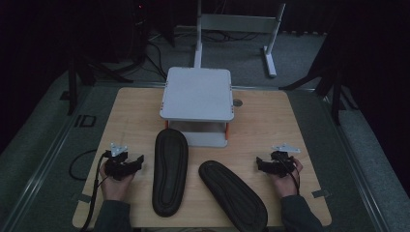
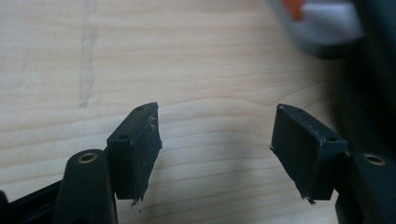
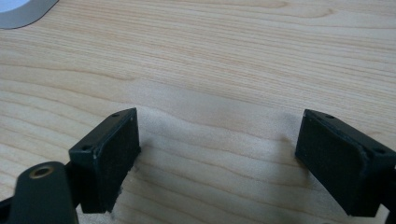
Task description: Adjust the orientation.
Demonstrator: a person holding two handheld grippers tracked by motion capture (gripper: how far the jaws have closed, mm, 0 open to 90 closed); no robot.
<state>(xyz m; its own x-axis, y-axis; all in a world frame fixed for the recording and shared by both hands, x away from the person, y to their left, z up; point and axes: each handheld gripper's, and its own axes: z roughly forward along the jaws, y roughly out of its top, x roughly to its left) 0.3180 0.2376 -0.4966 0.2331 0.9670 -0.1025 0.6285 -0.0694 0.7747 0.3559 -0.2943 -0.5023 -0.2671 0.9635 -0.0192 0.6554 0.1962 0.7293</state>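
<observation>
Two black slippers lie sole up on the wooden table [image 1: 270,125]: the left slipper [image 1: 170,171] runs straight away from me, the right slipper [image 1: 233,195] lies slanted toward the front edge. Left of the left slipper, my left gripper [image 1: 140,162] rests low over the wood, open and empty [image 2: 217,130]; the slipper's dark side [image 2: 369,70] lies just off its right jaw. To the right of the right slipper, my right gripper [image 1: 259,163] is open too, with bare wood between its jaws [image 3: 219,140].
A white two-level rack [image 1: 198,94] stands at the table's back middle, its lower shelf just behind the left slipper's toe; its corner [image 2: 327,23] is blurred. A pale grey rounded edge [image 3: 18,11] sits at the top left. Frame legs [image 1: 268,53] stand on the floor beyond.
</observation>
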